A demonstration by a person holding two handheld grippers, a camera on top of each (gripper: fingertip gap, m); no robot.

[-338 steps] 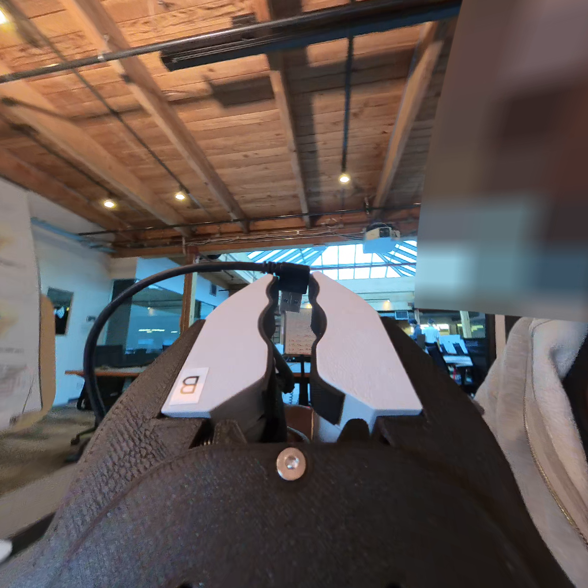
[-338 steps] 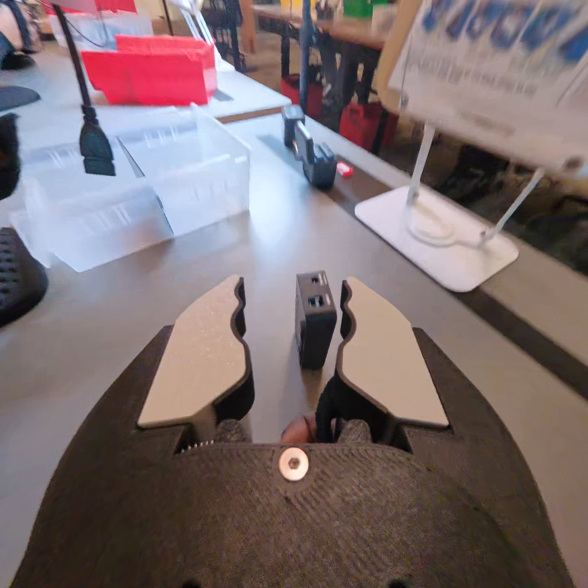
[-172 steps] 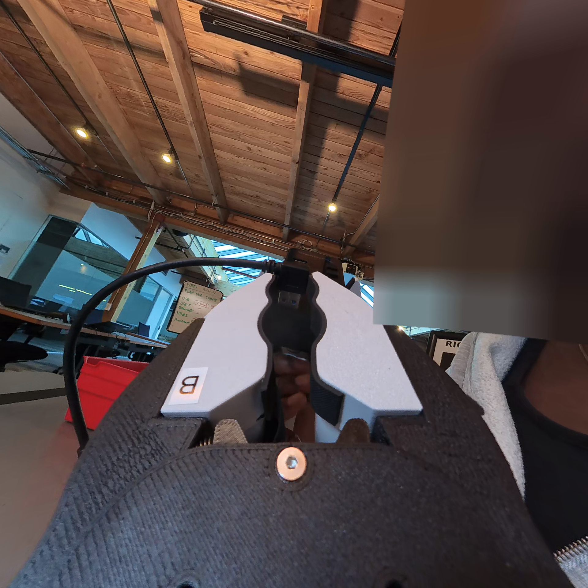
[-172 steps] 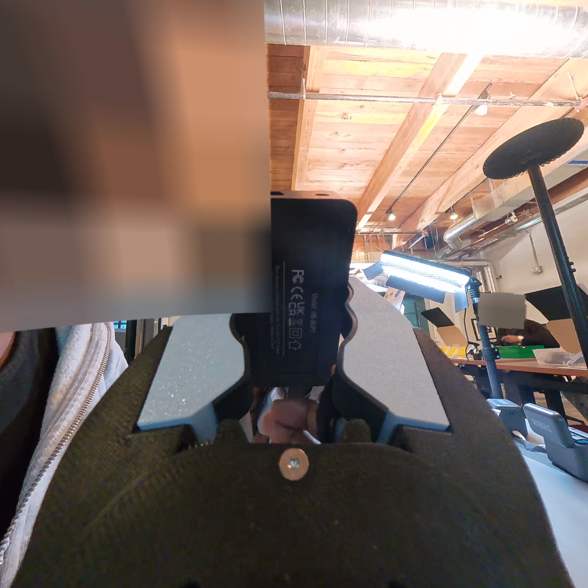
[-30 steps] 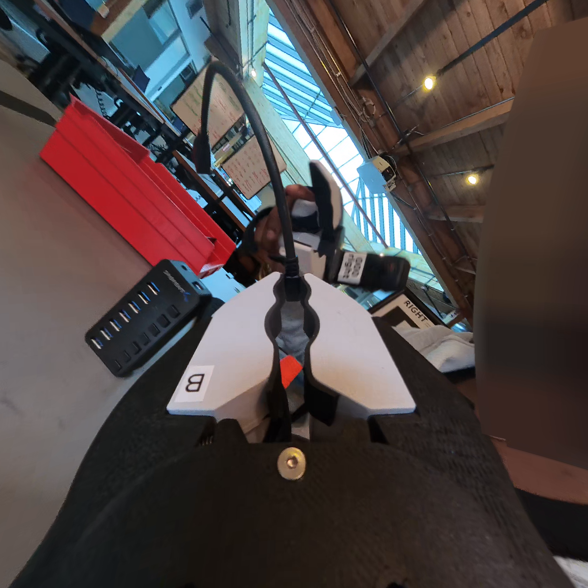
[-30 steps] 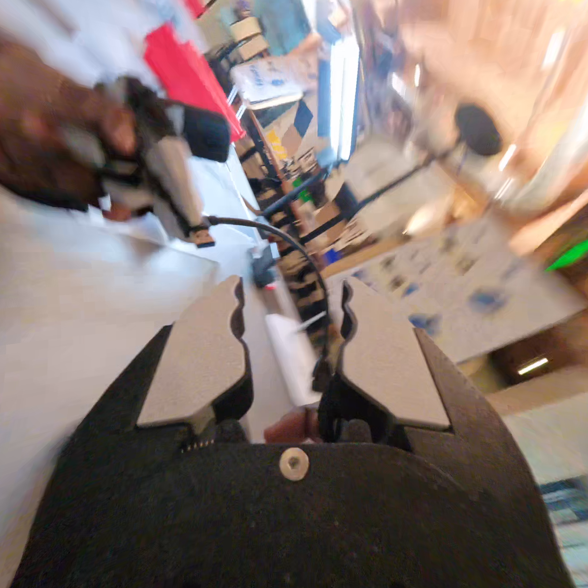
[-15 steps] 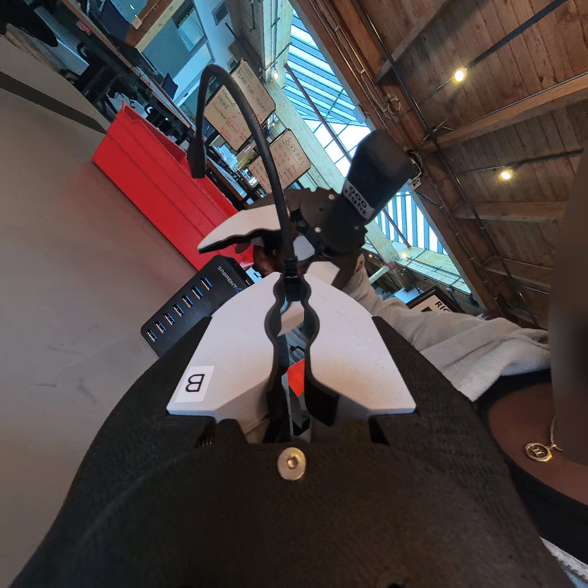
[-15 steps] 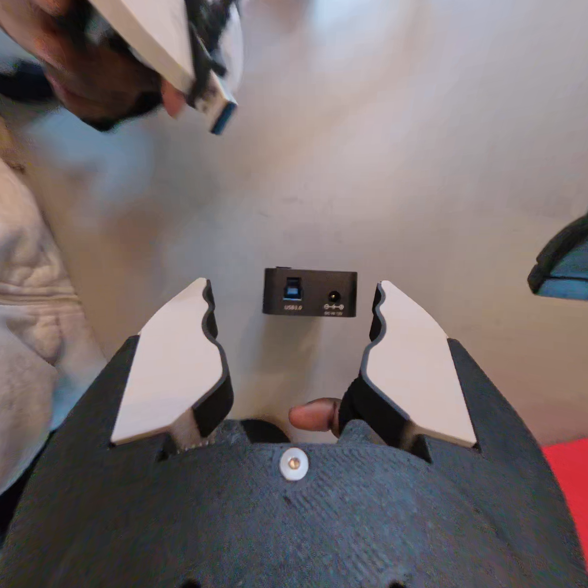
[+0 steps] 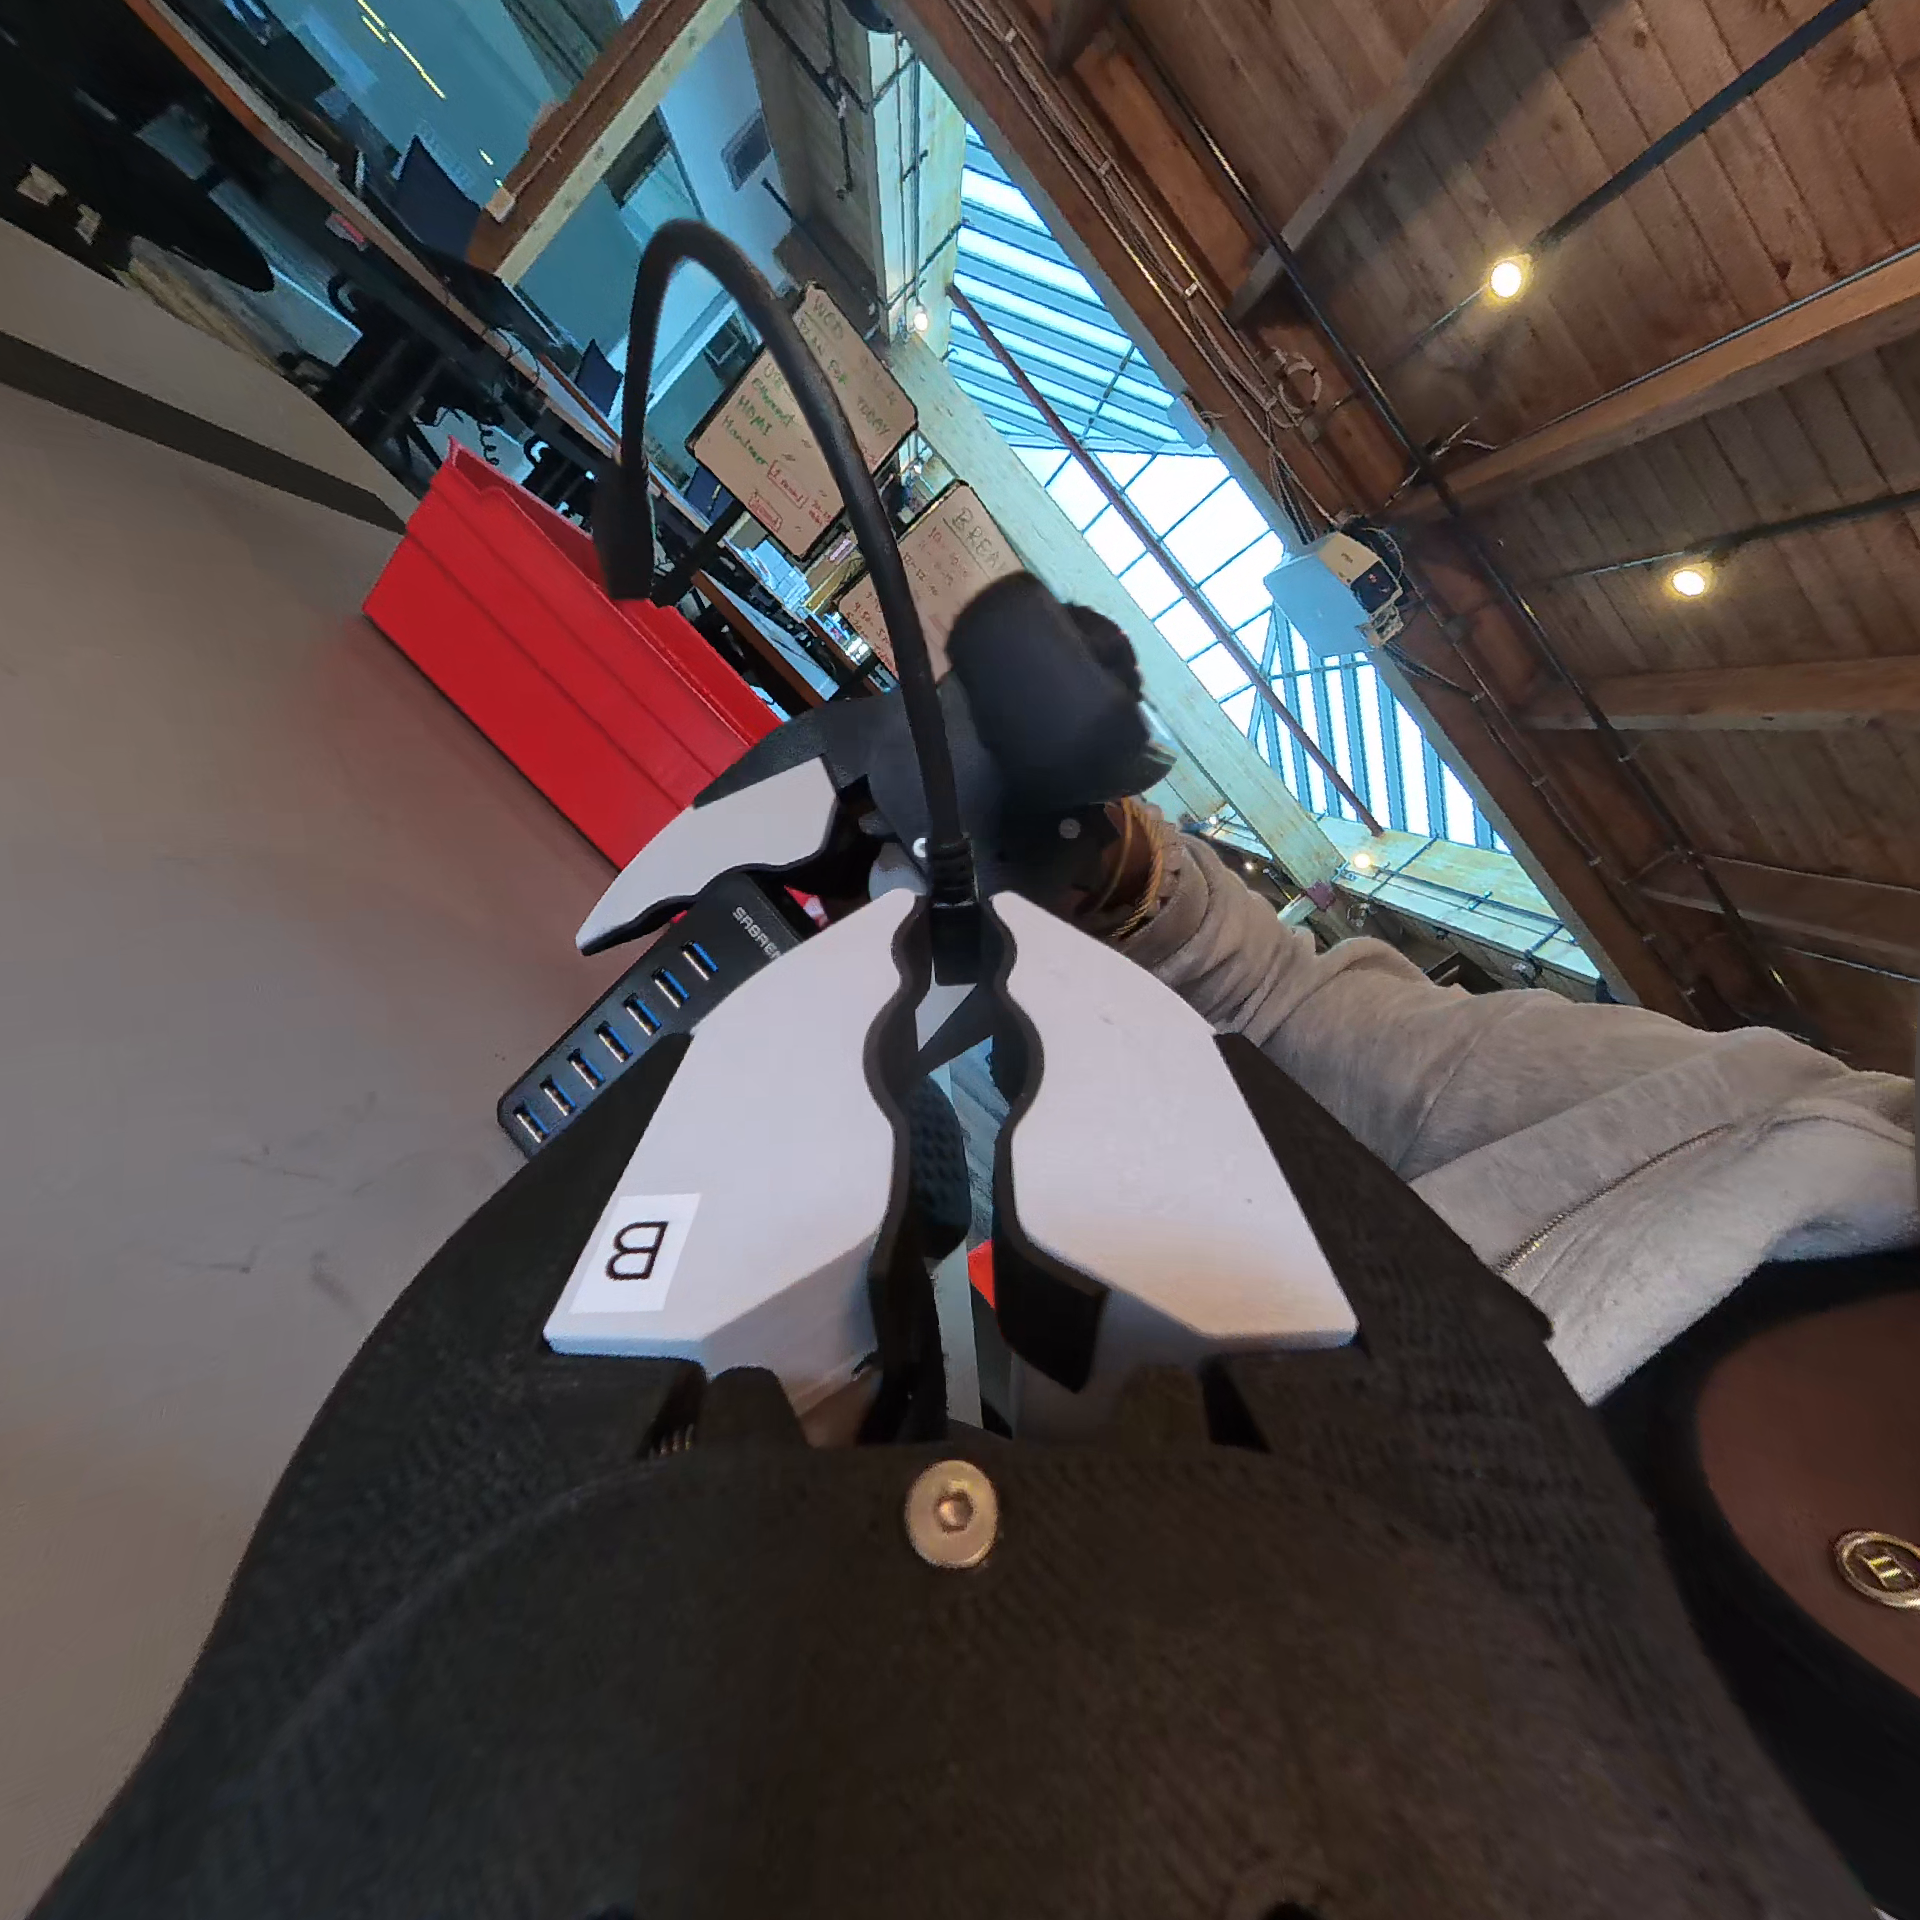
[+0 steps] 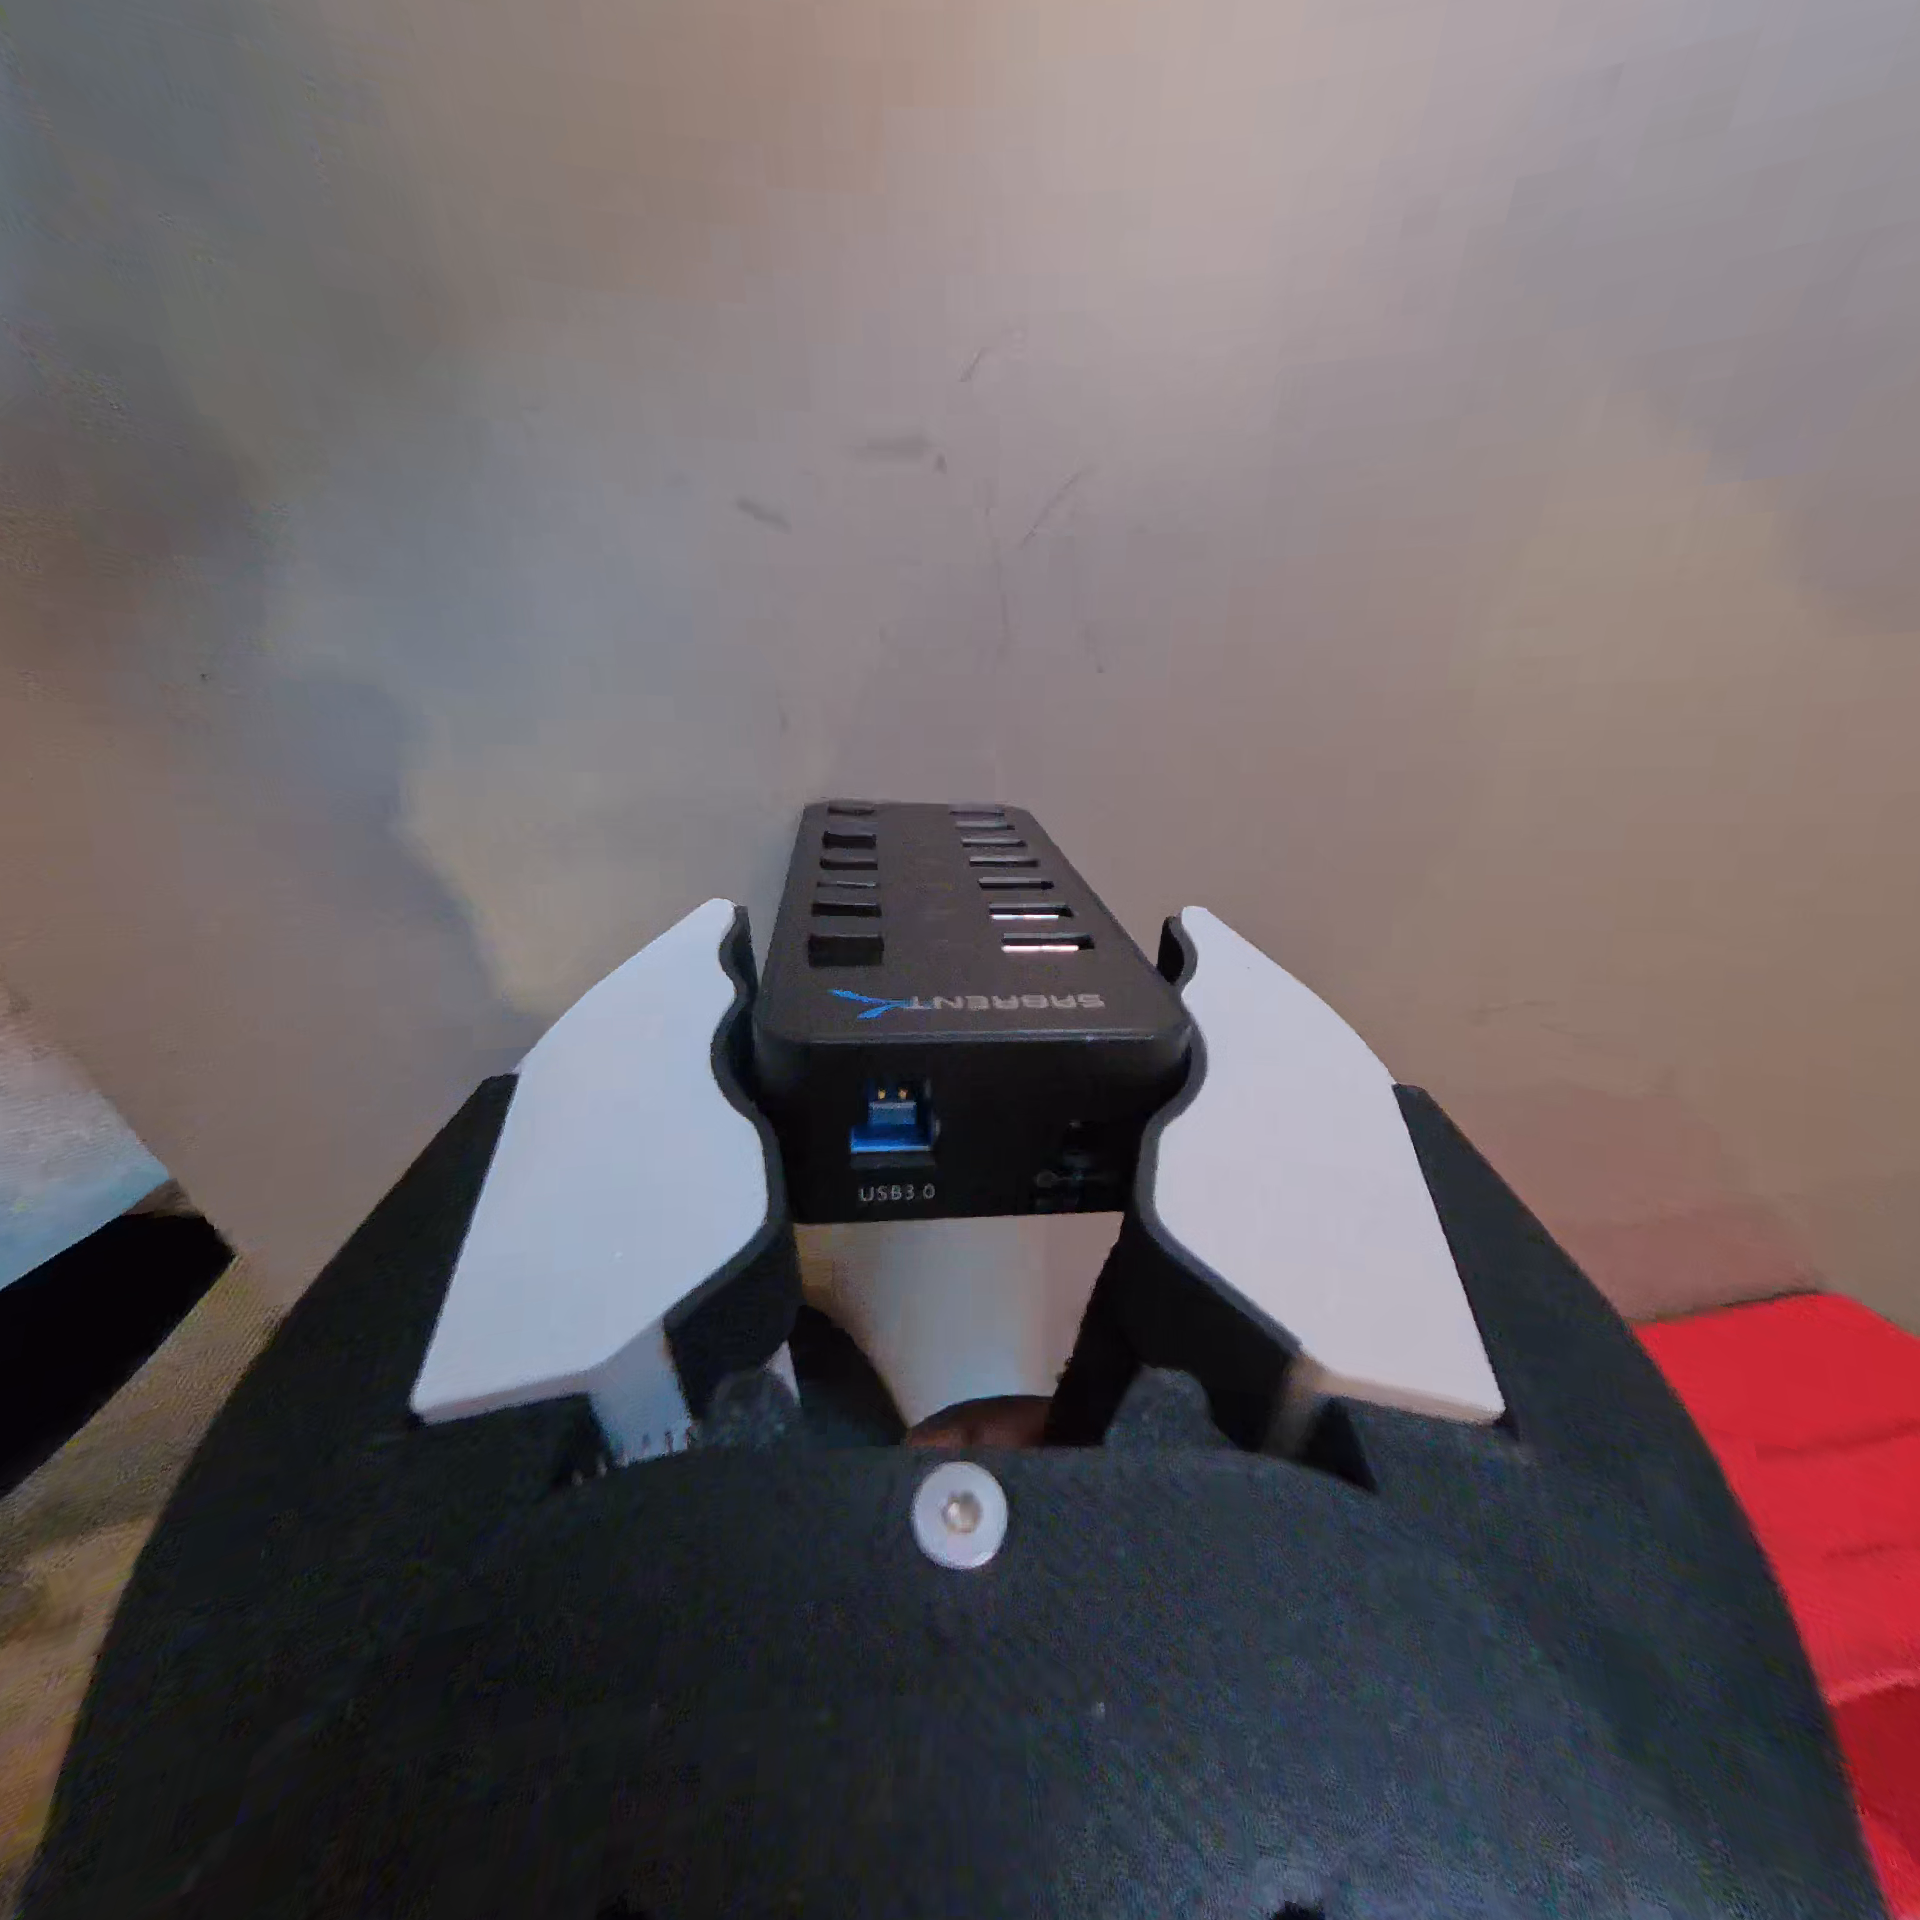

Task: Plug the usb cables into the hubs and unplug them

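Grey tabletop (image 10: pixel 1351 520) now filling right view. Right gripper (image 10: pixel 961 1029), wide half second ago, now closing around black hub's (image 10: pixel 966 997) near end, bracing it. Left gripper (image 9: pixel 951 940) still clamping cable (image 9: pixel 831 436) plug; insertion likely coming next.

You see one hub (image 10: pixel 971 1023), one cable (image 9: pixel 883 540) and two grippers, left (image 9: pixel 951 925) and right (image 10: pixel 961 935). On the table (image 9: pixel 187 831) stands one red bin (image 9: pixel 540 644). Behind it hang three whiteboards (image 9: pixel 800 436).
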